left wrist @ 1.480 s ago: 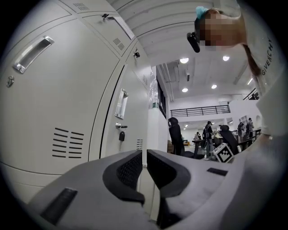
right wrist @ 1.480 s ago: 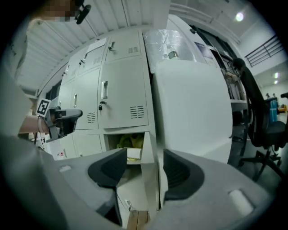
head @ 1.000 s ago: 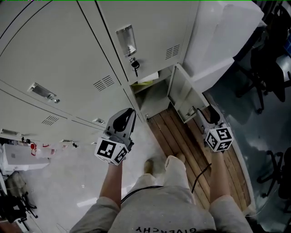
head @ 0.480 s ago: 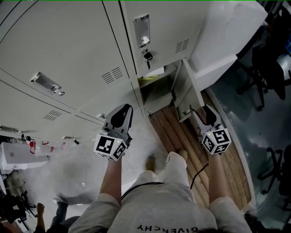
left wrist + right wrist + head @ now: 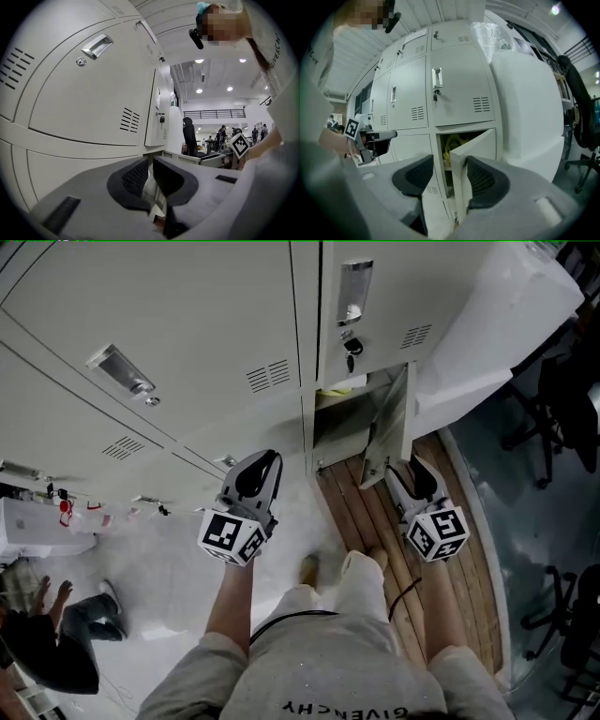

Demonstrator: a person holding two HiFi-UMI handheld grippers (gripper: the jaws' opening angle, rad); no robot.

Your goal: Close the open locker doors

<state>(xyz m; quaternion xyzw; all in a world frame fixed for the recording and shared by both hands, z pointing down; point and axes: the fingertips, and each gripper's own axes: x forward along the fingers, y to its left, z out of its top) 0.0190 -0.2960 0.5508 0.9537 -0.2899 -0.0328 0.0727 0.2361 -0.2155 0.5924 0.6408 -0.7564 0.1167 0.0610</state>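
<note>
The open locker door point(image 5: 392, 426) is the bottom one in the right column and stands half swung out from its compartment point(image 5: 339, 423). In the right gripper view its free edge point(image 5: 458, 178) stands between the jaws, against the right pad and apart from the left pad. My right gripper point(image 5: 405, 465) point(image 5: 449, 171) is open, and its jaws have just been closing a little. My left gripper point(image 5: 262, 457) point(image 5: 150, 164) hovers left of the open locker in front of closed doors, its jaws together on nothing. Something yellow point(image 5: 451, 143) lies inside the compartment.
A key hangs in the lock point(image 5: 350, 357) of the door above. Wooden boards point(image 5: 370, 521) lie under my feet. A big white wrapped block point(image 5: 487, 324) stands right of the lockers, with office chairs point(image 5: 562, 409) beyond. A person point(image 5: 42, 638) crouches at the lower left.
The door has swung further toward its compartment. My right gripper has moved left up to the door's edge, and the left gripper has drifted with it. A person has come in at the lower left.
</note>
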